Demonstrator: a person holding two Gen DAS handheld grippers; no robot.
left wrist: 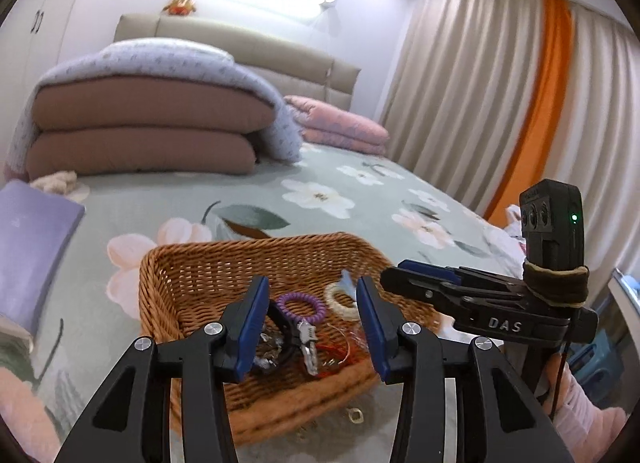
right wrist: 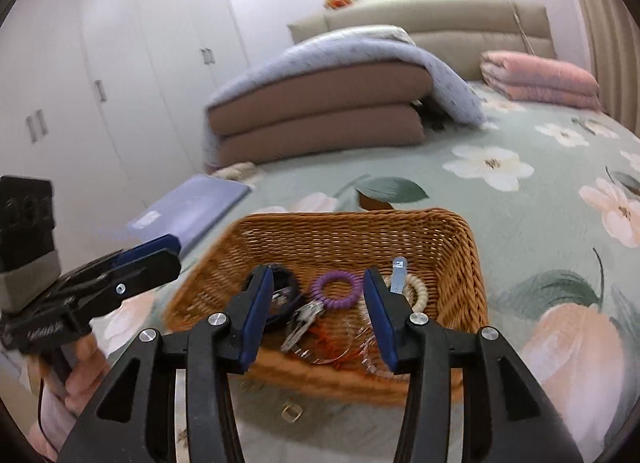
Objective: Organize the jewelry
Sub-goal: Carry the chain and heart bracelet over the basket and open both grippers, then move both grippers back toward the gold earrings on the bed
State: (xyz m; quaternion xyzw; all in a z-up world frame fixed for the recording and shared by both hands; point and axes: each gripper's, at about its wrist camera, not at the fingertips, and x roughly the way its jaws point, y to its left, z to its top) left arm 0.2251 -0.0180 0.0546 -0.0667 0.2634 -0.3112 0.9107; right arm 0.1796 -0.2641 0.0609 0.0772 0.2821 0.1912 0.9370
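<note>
A brown wicker basket [left wrist: 192, 263] [right wrist: 452, 239] sits on the floral bedspread. Inside lie a purple coil bracelet [left wrist: 303, 305] [right wrist: 337, 289], a cream beaded bracelet [left wrist: 340, 305] [right wrist: 418, 291], a dark bracelet [right wrist: 286, 295], silver keys or clips [left wrist: 310, 351] [right wrist: 300, 327] and thin red wire pieces [left wrist: 340, 351]. My left gripper [left wrist: 312, 323] is open and empty, above the basket's near side. My right gripper [right wrist: 320, 311] is open and empty, also above the basket's near part. A small gold ring [left wrist: 354, 418] [right wrist: 291, 412] lies on the bed just in front of the basket.
A purple book [left wrist: 28, 247] [right wrist: 192, 215] lies left of the basket. Folded brown and blue quilts [left wrist: 140, 119] [right wrist: 320, 111] and pink pillows [left wrist: 340, 127] [right wrist: 540, 79] are at the bed head. Curtains [left wrist: 500, 103] hang on the right; white wardrobes [right wrist: 100, 83] stand at left.
</note>
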